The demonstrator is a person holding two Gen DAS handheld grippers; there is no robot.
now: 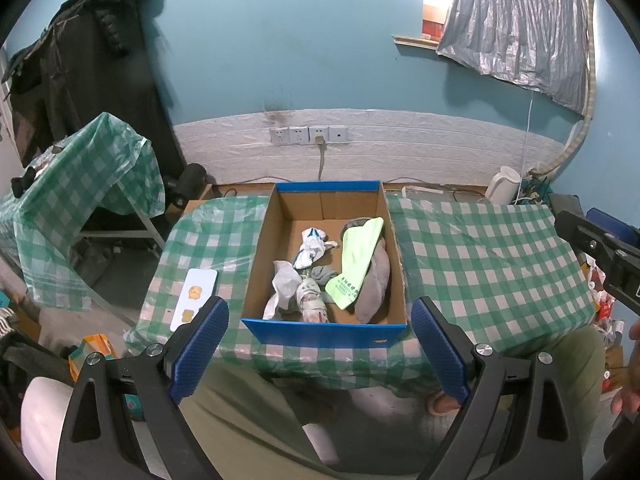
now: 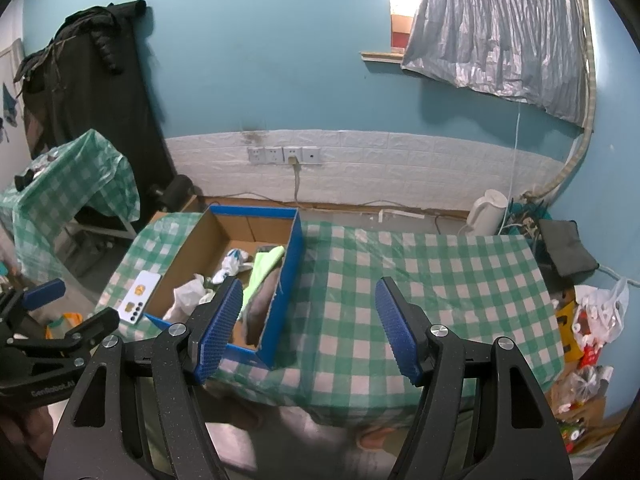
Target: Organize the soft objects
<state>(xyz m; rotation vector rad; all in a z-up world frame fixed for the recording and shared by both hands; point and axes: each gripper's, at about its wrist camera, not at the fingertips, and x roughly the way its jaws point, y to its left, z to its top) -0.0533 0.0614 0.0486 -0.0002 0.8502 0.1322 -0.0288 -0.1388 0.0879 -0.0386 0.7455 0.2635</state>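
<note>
A blue-sided cardboard box stands on the green-checked table. Inside lie a lime-green cloth, a grey cloth, a white crumpled bag and rolled socks. My left gripper is open and empty, held back from the box's near wall. My right gripper is open and empty, above the table's near edge, just right of the box. The lime cloth also shows there.
A white phone lies on the table left of the box. A white kettle and cables sit on the floor behind the table. A second checked table stands at left. Bags lie at right.
</note>
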